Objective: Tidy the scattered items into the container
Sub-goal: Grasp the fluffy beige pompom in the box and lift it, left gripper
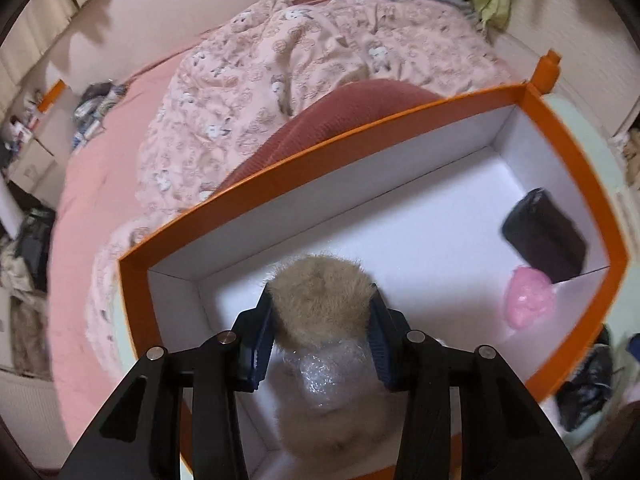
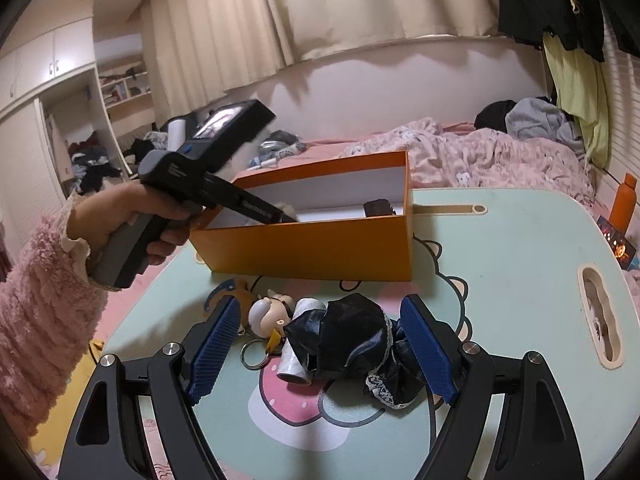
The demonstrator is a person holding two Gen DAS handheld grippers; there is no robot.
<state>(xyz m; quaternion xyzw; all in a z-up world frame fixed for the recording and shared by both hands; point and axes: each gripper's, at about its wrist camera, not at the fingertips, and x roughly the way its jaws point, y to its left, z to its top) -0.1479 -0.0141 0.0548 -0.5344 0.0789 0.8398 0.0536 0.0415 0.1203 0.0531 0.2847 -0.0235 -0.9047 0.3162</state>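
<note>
Black linkage grippers with blue pads, one pink-sleeved hand

The left gripper (image 1: 322, 320) and right gripper (image 2: 324, 344) share black arms with silver pivot screws and ribbed blue pads; at the left of the right wrist view, a bare hand (image 2: 132, 216) shows a fuzzy pink sleeve with a cream frilled cuff.

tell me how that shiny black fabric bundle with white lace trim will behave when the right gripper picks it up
The shiny black fabric bundle with white lace trim looks crumpled and soft, so it will probably flop and sag. Its glossy surface may slip against the fingers. It rests against a white roll, which might shift or roll.
</note>
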